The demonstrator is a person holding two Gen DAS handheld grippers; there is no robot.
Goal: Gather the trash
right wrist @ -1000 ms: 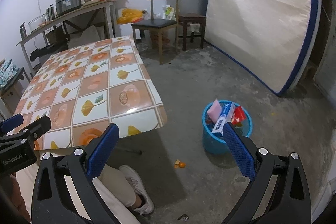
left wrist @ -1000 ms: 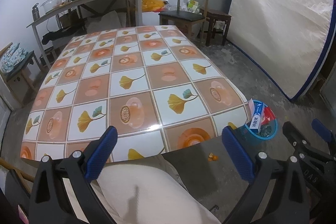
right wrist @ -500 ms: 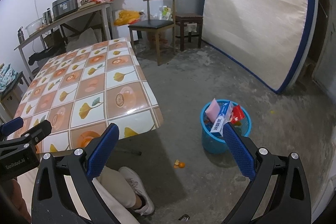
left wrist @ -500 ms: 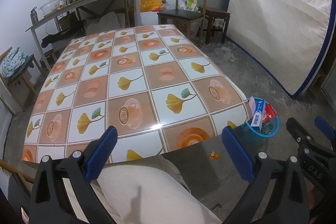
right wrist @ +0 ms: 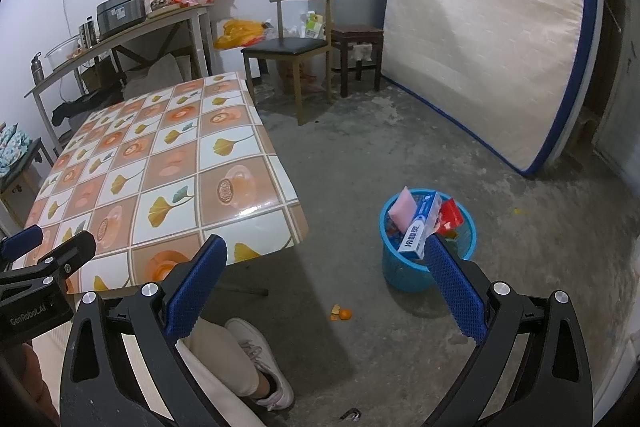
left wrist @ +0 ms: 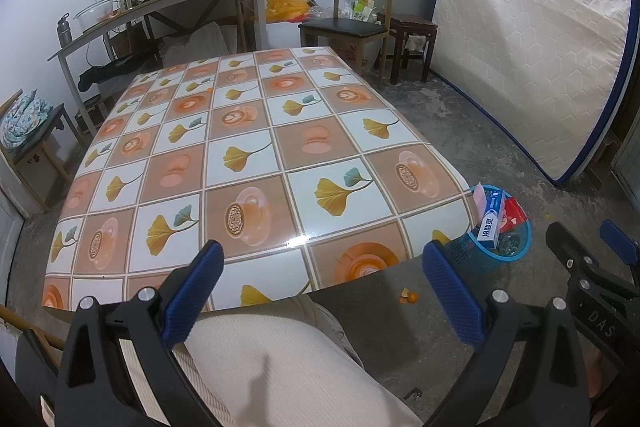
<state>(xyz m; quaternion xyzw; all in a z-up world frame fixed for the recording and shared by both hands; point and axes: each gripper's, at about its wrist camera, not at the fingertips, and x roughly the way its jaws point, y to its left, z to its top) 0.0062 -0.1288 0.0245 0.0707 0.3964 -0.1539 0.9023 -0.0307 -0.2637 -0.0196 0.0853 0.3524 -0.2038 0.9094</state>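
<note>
Trash: orange peel (right wrist: 341, 313) lies on the floor (right wrist: 400, 155) between the table's (left wrist: 248, 163) near corner and the blue bin (right wrist: 404, 269). Nearest, the left gripper (left wrist: 325, 289) gapes wide over the person's knee (left wrist: 280, 367), holding nothing; the right gripper (right wrist: 326, 283) is spread wide too, empty. Farther on, the bin holds a toothpaste box (right wrist: 420, 227), pink and red wrappers. Beyond stand a chair (right wrist: 296, 47) and mattress (right wrist: 480, 39).
</note>
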